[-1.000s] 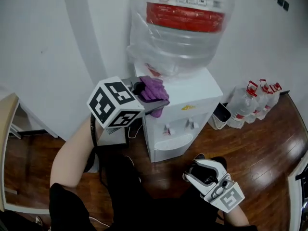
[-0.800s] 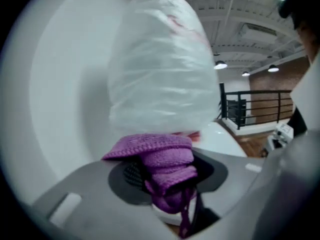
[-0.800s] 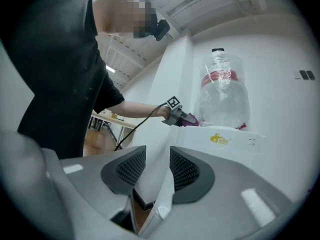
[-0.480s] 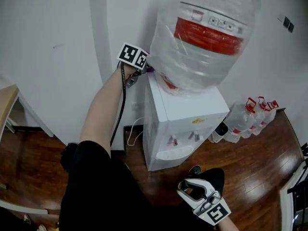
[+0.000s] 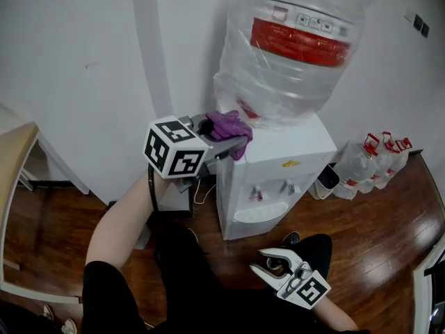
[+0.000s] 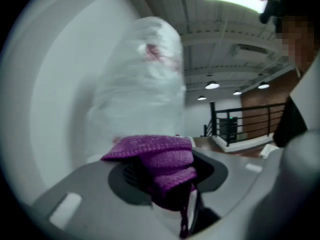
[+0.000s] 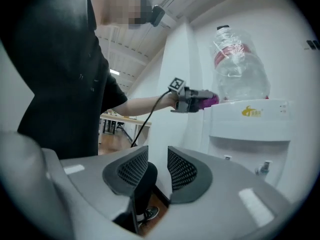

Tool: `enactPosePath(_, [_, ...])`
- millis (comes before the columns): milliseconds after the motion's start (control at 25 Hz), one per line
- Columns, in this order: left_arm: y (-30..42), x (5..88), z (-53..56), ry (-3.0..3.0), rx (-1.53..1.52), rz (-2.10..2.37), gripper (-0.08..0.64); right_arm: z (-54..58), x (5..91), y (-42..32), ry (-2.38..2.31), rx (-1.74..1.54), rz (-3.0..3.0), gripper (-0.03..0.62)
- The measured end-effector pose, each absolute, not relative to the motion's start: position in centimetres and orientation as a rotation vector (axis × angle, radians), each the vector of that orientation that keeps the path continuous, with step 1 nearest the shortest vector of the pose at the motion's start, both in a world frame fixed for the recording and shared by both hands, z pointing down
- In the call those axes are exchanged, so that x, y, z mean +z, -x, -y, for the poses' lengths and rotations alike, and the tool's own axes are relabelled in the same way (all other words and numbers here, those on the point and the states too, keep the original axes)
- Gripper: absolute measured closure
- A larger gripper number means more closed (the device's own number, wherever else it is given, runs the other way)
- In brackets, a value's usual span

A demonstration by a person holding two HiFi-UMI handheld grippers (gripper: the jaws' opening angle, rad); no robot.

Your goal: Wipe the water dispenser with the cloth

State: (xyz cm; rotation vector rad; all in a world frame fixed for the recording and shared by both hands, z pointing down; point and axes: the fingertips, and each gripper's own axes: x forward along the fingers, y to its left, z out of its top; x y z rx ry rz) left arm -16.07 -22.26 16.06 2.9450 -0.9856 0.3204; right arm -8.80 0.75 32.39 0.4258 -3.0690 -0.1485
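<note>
The white water dispenser (image 5: pixel 278 172) stands against the wall with a big clear bottle (image 5: pixel 292 47) on top. My left gripper (image 5: pixel 224 142) is shut on a bunched purple cloth (image 5: pixel 229 125) and holds it at the top left front corner of the dispenser, just below the bottle. In the left gripper view the cloth (image 6: pixel 162 160) fills the jaws, with the bottle (image 6: pixel 145 79) blurred behind. My right gripper (image 5: pixel 259 261) hangs low in front of the dispenser; its jaws have just been closing, and a gap with nothing in it remains between its pads (image 7: pixel 181 170).
Several small water jugs (image 5: pixel 379 158) and a dark bin (image 5: pixel 327 179) sit on the wooden floor to the right of the dispenser. A pale table edge (image 5: pixel 10 165) is at the far left. A white wall runs behind. The person's shoe (image 5: pixel 288 241) is near the dispenser's foot.
The left gripper with the cloth reached to the back of the dispenser top beside the bottle, then came back to the front left corner. The right gripper dropped lower and its jaws narrowed.
</note>
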Motion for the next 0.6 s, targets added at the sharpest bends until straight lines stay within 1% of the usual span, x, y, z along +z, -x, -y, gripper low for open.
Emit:
enactPosePath(120, [8.1, 14.9, 14.5, -3.125, 0.419, 0.706, 0.347, -1.2, 32.6, 10.1, -0.373, -0.155, 3.098, 0.471])
enactPosePath(160, [6.4, 15.1, 13.5, -3.151, 0.473, 0.654, 0.347, -1.4, 32.4, 10.3, -0.375, -0.168, 3.107, 0.471])
enactPosePath(240, [5.2, 15.8, 14.0, -3.145, 0.550, 0.639, 0.347, -1.8, 32.1, 10.3, -0.410, -0.197, 3.114, 0.471])
enactPosePath(320, [6.6, 16.7, 16.3, -3.084, 0.591, 0.687, 0.347, -1.9, 31.9, 9.5, -0.465, -0.208, 3.101, 0.472])
enactPosePath(400, [9.6, 17.8, 18.8, -3.015, 0.601, 0.728, 0.347, -1.6, 32.1, 8.3, -0.514, -0.195, 3.076, 0.474])
enactPosePath(480, [13.5, 18.0, 21.9, -2.952, 0.551, 0.809, 0.347, -1.2, 32.8, 7.1, -0.540, -0.181, 3.046, 0.476])
enactPosePath(600, [20.3, 17.6, 29.8, -2.830, 0.528, 1.090, 0.347, -0.3, 34.0, 6.0, -0.566, -0.174, 3.011, 0.477])
